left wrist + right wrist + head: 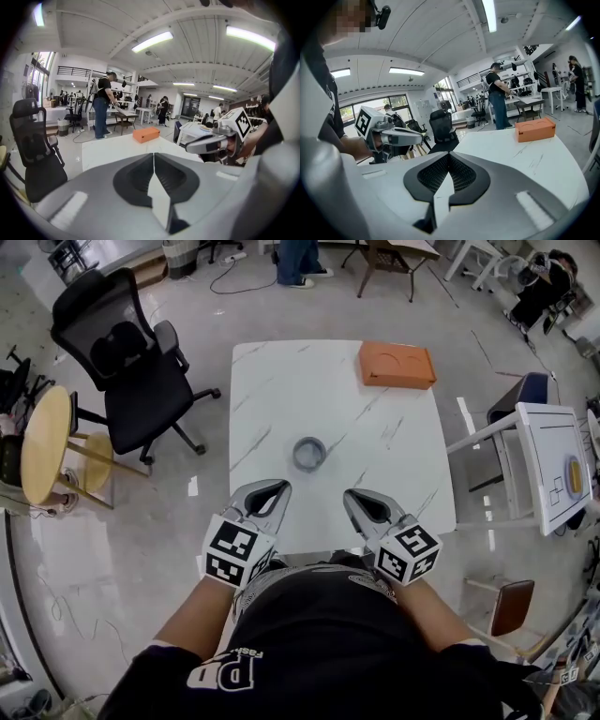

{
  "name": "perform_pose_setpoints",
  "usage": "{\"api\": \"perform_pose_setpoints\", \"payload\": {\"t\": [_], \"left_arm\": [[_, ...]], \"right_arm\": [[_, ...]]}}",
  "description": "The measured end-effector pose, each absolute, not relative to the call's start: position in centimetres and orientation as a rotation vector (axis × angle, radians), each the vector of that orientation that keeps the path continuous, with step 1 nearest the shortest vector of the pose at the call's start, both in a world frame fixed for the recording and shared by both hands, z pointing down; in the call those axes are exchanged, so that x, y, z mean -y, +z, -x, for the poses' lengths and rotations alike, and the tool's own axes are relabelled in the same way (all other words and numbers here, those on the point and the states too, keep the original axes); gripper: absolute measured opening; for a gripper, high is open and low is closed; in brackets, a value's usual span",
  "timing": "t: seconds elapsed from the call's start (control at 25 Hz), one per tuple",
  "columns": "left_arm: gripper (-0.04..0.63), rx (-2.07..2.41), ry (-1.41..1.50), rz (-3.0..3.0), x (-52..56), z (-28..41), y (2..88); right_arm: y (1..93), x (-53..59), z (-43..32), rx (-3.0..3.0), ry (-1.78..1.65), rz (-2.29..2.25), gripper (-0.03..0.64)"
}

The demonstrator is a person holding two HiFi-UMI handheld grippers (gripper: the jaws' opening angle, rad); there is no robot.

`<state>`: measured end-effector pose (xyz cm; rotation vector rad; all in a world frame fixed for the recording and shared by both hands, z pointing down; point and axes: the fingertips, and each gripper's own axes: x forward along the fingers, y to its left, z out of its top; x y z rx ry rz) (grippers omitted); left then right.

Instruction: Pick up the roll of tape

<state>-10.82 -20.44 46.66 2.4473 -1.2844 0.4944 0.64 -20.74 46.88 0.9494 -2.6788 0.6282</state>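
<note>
— Roll of tape: do we hold it?
— No. Left gripper, right gripper: both closed, empty, six o'clock.
— Location?
— Table centre; orange box beyond, one o'clock. We judge it light, rigid; pinch one wall through the core.

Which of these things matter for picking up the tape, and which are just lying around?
For the job: tape roll; left hand-held gripper; right hand-held gripper; table.
Just lying about: orange box; chair.
</note>
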Motion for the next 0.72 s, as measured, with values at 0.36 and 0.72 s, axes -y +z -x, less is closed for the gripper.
{"api": "perform_pose_setpoints", "payload": {"t": [0.36,0.72], "left_arm": [[0.061,1.348,0.515,-2.413,20.7,9.3,46.4],[0.144,1.324,0.599,-2.438,20.2,8.1,46.7]], "right_arm": [[46.7,21.6,-2.0,2.717,0.636,-0.879,-0.002],[47.0,21.8,-2.2,2.733,0.66,-0.876,-0.002]]}}
